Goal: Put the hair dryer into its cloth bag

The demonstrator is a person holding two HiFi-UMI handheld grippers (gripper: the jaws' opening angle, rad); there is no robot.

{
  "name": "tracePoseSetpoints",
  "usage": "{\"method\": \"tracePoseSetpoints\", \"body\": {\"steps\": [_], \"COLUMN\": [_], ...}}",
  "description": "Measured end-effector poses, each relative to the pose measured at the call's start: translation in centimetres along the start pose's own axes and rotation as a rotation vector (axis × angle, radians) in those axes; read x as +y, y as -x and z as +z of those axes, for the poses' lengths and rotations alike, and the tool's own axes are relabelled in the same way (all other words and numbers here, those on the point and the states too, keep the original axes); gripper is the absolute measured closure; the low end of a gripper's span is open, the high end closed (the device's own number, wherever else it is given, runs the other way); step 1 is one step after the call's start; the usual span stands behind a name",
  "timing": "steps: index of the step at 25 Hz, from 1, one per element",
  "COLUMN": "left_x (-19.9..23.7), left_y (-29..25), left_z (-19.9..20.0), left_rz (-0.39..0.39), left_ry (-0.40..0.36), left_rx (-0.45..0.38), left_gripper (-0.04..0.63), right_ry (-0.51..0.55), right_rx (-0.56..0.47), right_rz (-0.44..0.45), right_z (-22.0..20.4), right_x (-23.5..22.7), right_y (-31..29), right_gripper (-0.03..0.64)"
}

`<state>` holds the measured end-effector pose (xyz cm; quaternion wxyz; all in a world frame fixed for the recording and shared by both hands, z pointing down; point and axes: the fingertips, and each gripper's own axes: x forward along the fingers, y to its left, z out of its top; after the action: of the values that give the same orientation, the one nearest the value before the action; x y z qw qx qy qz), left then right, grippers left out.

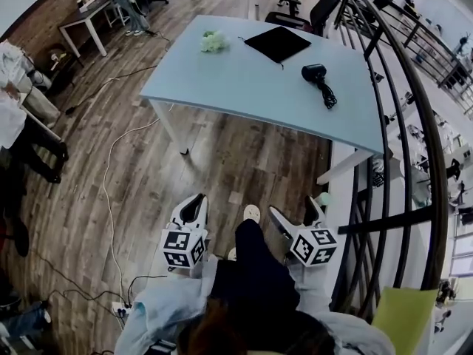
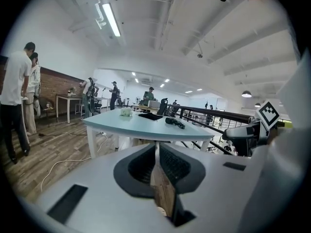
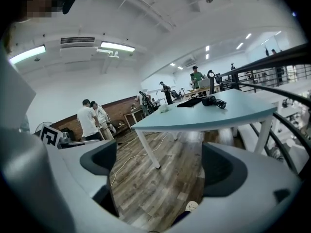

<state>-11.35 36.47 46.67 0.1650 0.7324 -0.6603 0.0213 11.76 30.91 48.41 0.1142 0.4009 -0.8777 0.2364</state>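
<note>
pale blue is the top of the table (image 1: pixel 244 80), which is seen ahead of the person in the head view, standing on a wooden floor (image 1: pixel 222 154). the black hair dryer (image 1: pixel 314 72) is laid on the table near its right edge, and its black cord (image 1: pixel 327 95) is bunched just beside it, toward the near edge. the cloth bag (image 1: pixel 277 43), black and flat, is laid further back on the same table, apart from the hair dryer. a small white and green thing (image 1: pixel 213 41) is placed at the far left of the table top; what it is cannot be told.

both grippers are held low and close to the body, well apart from the table and from everything on it. the left gripper (image 1: pixel 194 207) is shown in its own view with the jaws brought almost together, only a thin slit being left between the dark pads, and nothing is held in it. the right gripper (image 1: pixel 293 207) is shown in its own view with the jaws spread wide, and only the floor and the tip of a light shoe (image 1: pixel 252 213) are seen between them.

a white cable (image 1: pixel 111 168) is trailed over the floor at the left of the table. a dark metal railing (image 1: pixel 414 124) is curved along the right side. some people (image 2: pixel 19 96) are seen standing further off at the left.
</note>
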Motion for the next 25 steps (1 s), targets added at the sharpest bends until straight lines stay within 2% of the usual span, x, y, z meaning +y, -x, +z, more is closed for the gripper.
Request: {"method": "tracePoseSetpoints", "body": {"steps": [10,18,25], "left_x": [1.7,2.2,2.8], "left_y": [-3.9,-9.2,-14.3], "left_z": [2.0,3.8,5.4], "left_rz": [0.048,0.029,0.023], "left_ry": [0.025,0.024,0.006], "left_rx": [-0.021,-0.01,-0.004], "left_gripper": [0.551,0.472,0.469], "right_ry": [0.021,0.017,0.033], "right_rx": [-0.006,0.001,0.008], "right_rz": [0.006,0.023,0.03], "right_z": [3.5,6.2,8.7], "right_x": [-2.5,-4.9,-7.8], "right_y": [-3.7,-7.5,-11.0], "right_gripper": [0.072,0.075,0.082]}}
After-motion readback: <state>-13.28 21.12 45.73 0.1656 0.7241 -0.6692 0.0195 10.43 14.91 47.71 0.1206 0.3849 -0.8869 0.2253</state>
